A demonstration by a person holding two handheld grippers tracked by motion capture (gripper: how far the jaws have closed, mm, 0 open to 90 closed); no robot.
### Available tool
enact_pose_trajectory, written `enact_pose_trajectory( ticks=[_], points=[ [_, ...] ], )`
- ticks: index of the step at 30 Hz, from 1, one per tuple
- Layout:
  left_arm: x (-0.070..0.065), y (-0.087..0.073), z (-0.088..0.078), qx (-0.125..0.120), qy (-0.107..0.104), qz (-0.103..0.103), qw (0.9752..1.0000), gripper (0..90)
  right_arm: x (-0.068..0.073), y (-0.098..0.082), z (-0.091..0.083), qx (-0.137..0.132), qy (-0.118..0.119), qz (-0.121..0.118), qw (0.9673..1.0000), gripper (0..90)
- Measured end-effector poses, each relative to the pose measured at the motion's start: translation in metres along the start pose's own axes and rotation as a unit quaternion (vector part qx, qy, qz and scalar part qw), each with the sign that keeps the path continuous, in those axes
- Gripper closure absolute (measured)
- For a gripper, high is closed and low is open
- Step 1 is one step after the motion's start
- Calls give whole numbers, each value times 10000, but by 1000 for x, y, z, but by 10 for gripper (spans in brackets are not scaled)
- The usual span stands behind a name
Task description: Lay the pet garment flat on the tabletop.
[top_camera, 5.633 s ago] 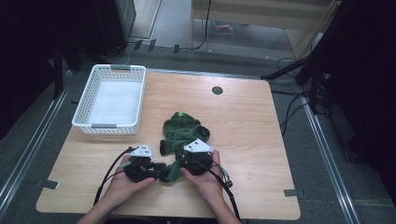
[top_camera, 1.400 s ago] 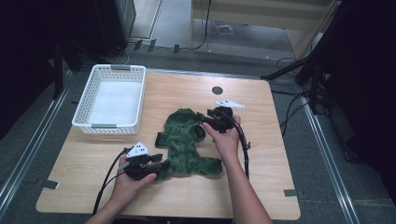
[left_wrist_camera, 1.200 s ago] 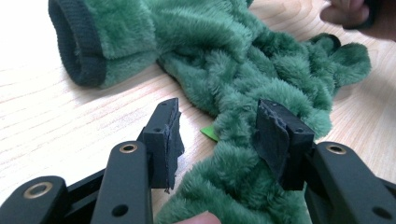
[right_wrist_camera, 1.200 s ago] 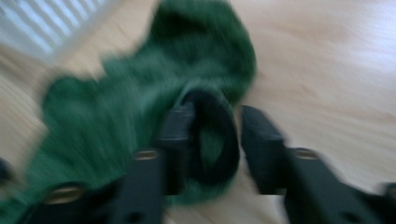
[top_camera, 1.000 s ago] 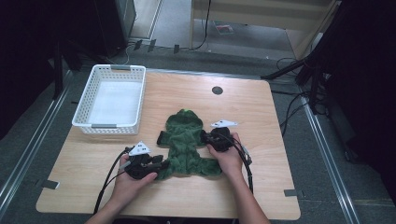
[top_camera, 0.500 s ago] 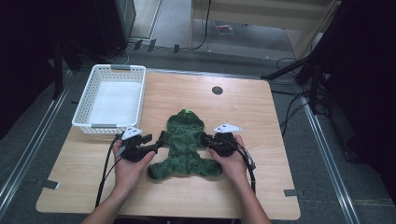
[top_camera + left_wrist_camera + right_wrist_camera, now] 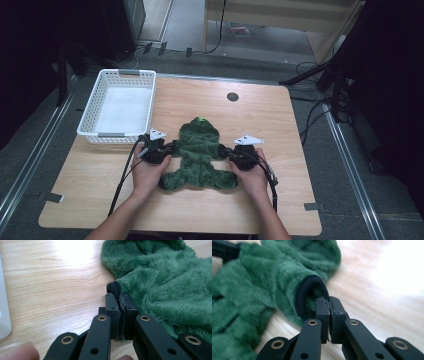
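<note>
Overhead, the green fleece suit [image 7: 200, 157] lies spread mid-table, my left gripper [image 7: 167, 148] and right gripper [image 7: 226, 151] at its sleeves. Left gripper view: jaws just closed, pinching the black cuff [image 7: 114, 290] thinly; it could slip. Right gripper view: clamped on the ribbed cuff [image 7: 312, 293] edge, same risk.

Left of garment: white basket [image 7: 118, 106] is standing just beyond the left gripper [image 7: 161, 149], blocking that side.
Far side: bare table [image 7: 260, 112] is lying open.
Centre: green garment [image 7: 201, 157] is covering the middle.
</note>
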State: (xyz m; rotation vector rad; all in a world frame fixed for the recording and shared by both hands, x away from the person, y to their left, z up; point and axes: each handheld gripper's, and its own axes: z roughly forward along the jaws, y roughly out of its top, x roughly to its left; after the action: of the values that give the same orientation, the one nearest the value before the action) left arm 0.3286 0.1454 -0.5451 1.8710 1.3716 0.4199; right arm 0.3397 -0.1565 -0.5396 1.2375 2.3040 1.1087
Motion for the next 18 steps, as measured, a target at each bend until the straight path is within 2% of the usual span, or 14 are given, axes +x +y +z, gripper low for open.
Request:
enact_pose_trajectory(
  ticks=[2,3,4,5,6,7,8,10,11,13,15,16,17,18],
  points=[
    [-1,0,0,-20,36,25,10000,853,-1,-4,1,10,19,20,10000,880],
    [-1,0,0,-36,83,-15,10000,808,-1,-4,0,-24,54,56,10000,867],
    [-1,1,-2,-66,116,-102,9999,707,0,-4,-2,-89,77,108,9999,817],
    [-1,1,-2,-66,116,-102,9999,618,0,-4,-2,-89,77,108,9999,817],
    [0,2,-6,-142,57,-199,9997,618,0,-2,-4,-177,87,151,9997,731],
    [-1,2,-14,-298,-64,-236,9993,540,2,1,-13,-341,98,215,9991,671],
    [-1,2,-14,-298,-64,-236,9993,518,3,1,-17,-411,101,228,9988,655],
    [-6,2,-24,-450,-113,-142,9988,503,5,2,-23,-480,127,283,9984,670],
    [-11,0,-29,-529,-193,-58,9984,499,9,1,-28,-551,206,328,9977,706],
    [-22,-5,-34,-532,-369,141,9978,495,23,-2,-36,-623,424,203,9970,714],
    [-35,-10,-32,-396,-616,382,9966,490,38,-4,-33,-411,630,-13,9972,687],
    [-45,-15,-28,-258,-736,561,9954,485,49,-6,-26,-233,704,-117,9972,633],
    [-45,-15,-28,-258,-736,561,9954,483,49,-6,-26,-233,704,-117,9972,633],
    [-49,-18,-24,-134,-846,622,9944,481,58,-9,-16,-11,773,-166,9969,605]
  ],
)
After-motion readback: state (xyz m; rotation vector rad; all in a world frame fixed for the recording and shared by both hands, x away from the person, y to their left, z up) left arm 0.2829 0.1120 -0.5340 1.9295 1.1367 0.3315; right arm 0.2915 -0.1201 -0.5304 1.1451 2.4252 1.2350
